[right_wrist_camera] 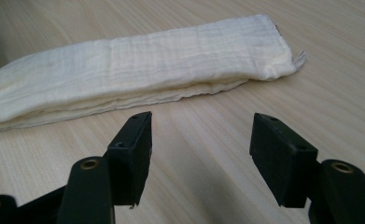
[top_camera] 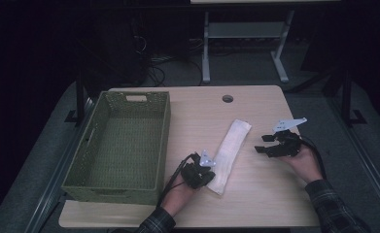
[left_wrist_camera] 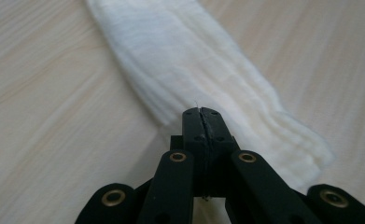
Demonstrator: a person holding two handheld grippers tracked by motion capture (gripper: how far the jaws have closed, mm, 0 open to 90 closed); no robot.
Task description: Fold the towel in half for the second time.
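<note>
Now the left gripper [top_camera: 205,171] is clamped on the near end of the folded white cloth [top_camera: 230,151] beside the green basket [top_camera: 93,182], while the right gripper [right_wrist_camera: 200,154], jaws apart, probably needs to grab the far end.

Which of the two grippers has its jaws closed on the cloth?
The left gripper, at the near end of the folded white cloth, is shut on its edge. The right gripper stands open beside it, holding nothing.

No writing, label, brand mark, number or sign can be read anywhere in the three views; every surface is plain or too dim and small to make out any lettering.
</note>
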